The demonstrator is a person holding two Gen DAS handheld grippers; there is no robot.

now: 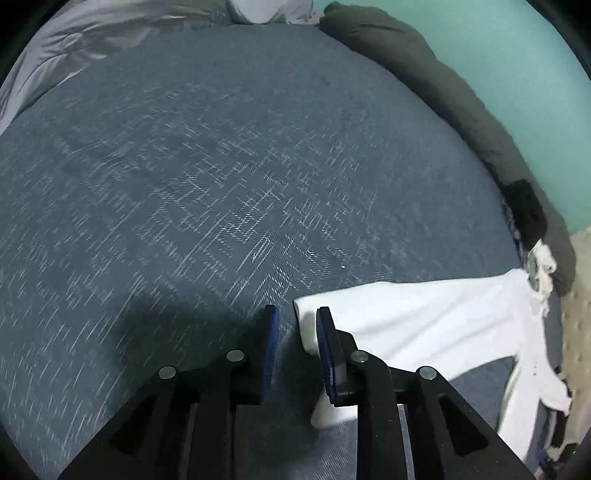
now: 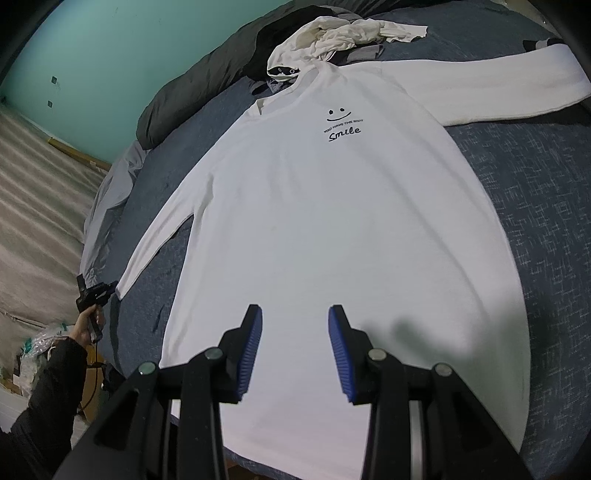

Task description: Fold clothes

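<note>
A white hoodie (image 2: 314, 221) lies face up and spread flat on the bed (image 2: 535, 192), its printed chest toward the far end, its hood (image 2: 295, 55) bunched against a pile of other clothes (image 2: 354, 33) and a dark rolled duvet (image 2: 207, 85).

The main risk lies at the left sleeve cuff (image 1: 310, 325). The left hand-held gripper (image 1: 295, 332) has its jaws slightly parted with nothing pinched between them; the cuff's corner sits just beside the right-hand pad, partly behind it. If the jaws close where they are, they would likely catch only the bedcover or a thin edge of fabric, and the sleeve could slip free or drag askew when lifted. The hood tangled with the clothes pile could also pull those items along during a fold.

The right hand-held gripper (image 2: 295, 343) hovers over the lower body of the hoodie, near the hem, jaws spread and gripping nothing; whether its tips touch the cloth cannot be told. The right sleeve (image 2: 498, 81) stretches out toward the far right, well apart from both grippers.
</note>
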